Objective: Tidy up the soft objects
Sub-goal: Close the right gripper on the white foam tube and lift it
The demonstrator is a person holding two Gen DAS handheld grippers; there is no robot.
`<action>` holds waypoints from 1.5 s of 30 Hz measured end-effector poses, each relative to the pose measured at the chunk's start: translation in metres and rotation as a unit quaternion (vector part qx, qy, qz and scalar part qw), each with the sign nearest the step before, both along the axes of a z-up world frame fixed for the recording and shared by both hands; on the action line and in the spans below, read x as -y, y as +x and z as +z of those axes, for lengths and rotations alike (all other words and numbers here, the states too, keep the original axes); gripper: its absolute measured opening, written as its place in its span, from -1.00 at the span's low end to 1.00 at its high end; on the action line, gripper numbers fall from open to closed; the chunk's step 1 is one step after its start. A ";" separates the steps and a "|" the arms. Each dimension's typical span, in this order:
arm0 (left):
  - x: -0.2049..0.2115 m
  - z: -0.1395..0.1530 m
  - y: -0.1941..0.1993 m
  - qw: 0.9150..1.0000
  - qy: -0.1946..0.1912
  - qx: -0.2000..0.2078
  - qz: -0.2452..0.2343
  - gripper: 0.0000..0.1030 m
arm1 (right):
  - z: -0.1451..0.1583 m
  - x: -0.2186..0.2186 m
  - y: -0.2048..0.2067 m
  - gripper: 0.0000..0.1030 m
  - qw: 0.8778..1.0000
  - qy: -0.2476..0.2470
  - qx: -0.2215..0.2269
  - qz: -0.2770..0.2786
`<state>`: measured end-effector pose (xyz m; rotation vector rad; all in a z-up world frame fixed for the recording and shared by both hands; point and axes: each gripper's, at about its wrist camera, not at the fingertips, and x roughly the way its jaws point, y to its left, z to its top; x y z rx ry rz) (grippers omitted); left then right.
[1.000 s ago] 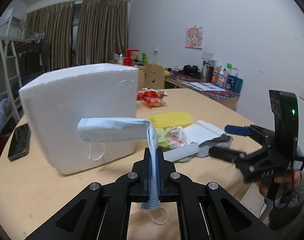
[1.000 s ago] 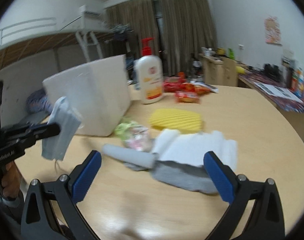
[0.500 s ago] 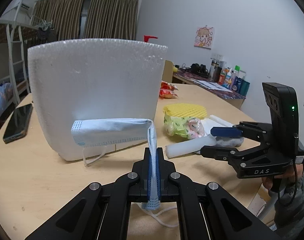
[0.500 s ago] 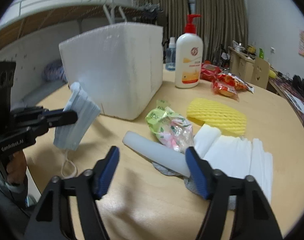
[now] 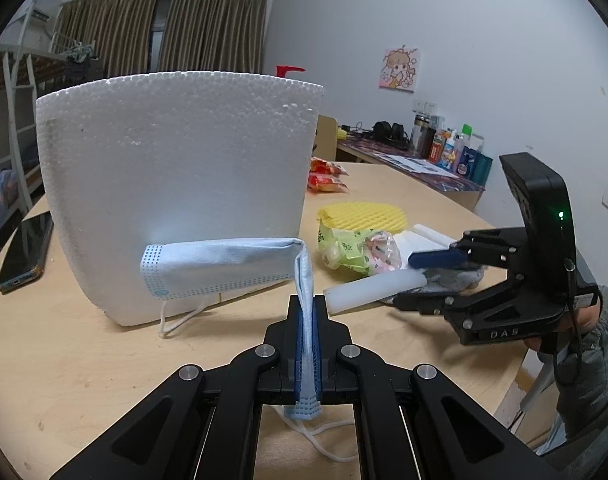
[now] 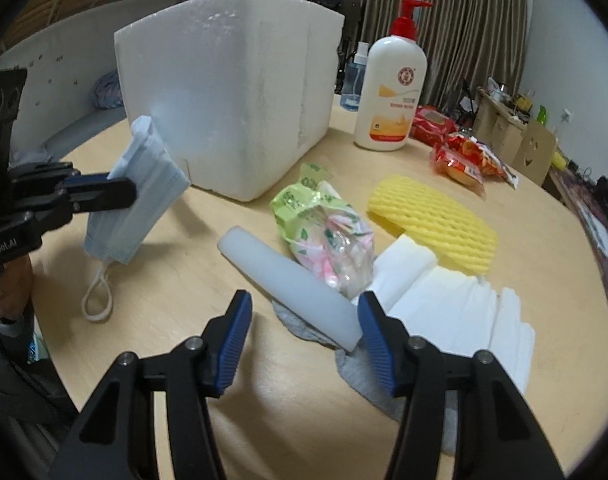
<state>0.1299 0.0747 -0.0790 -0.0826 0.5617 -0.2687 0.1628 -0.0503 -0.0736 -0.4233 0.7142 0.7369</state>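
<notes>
Pale wood table (image 6: 544, 280): left gripper (image 5: 307, 320) clamps pleated blue mask (image 5: 224, 264); right gripper (image 6: 302, 322), fingers closing, straddles smooth foam cylinder (image 6: 288, 280).

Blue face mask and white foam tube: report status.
Left gripper shut on blue pleated face mask. Right gripper closing, white foam tube between jaws, ungripped. White styrofoam box ahead.

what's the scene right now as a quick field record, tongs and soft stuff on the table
left tongs: shut on the face mask, held up beside the foam box
right tongs: jaws have just been closing, astride the near end of the white foam tube, pads not seen pressing it
under tube: grey cloth
loose on table: crumpled plastic bag, yellow foam net, white foam sheets
also there: lotion pump bottle, phone
</notes>
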 end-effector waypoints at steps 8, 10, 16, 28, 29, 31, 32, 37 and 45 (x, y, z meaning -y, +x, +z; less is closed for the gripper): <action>0.005 -0.002 0.002 1.000 0.002 -0.002 -0.004 -0.92 | -0.001 0.001 0.005 0.16 1.000 -0.011 -0.019 0.018; 0.006 -0.002 0.003 1.000 0.000 -0.002 -0.003 -0.92 | -0.001 -0.001 -0.005 0.16 0.999 -0.012 -0.024 0.036; 0.005 -0.002 0.003 1.000 0.001 -0.002 -0.005 -0.92 | 0.008 -0.007 -0.039 0.16 0.995 0.015 -0.038 0.089; 0.006 -0.002 0.003 1.000 -0.005 -0.001 -0.002 -0.92 | -0.001 -0.027 -0.043 0.16 0.995 -0.007 -0.023 0.093; 0.006 -0.002 0.003 1.000 -0.004 0.000 -0.003 -0.92 | -0.002 -0.028 -0.043 0.16 0.995 -0.010 -0.024 0.092; 0.005 -0.001 0.002 1.000 -0.004 0.002 -0.003 -0.92 | -0.005 -0.030 -0.042 -0.03 0.996 -0.011 -0.027 0.088; 0.005 -0.001 0.002 1.000 -0.005 0.002 -0.003 -0.92 | -0.006 -0.031 -0.040 -0.28 0.996 -0.012 -0.029 0.085; 0.005 -0.002 0.002 1.000 -0.003 0.002 -0.003 -0.92 | -0.005 -0.027 -0.034 -0.45 0.997 -0.011 -0.039 0.061; 0.005 -0.003 0.003 1.000 -0.007 0.004 -0.002 -0.92 | -0.008 -0.033 -0.028 -0.45 0.997 -0.024 -0.034 0.068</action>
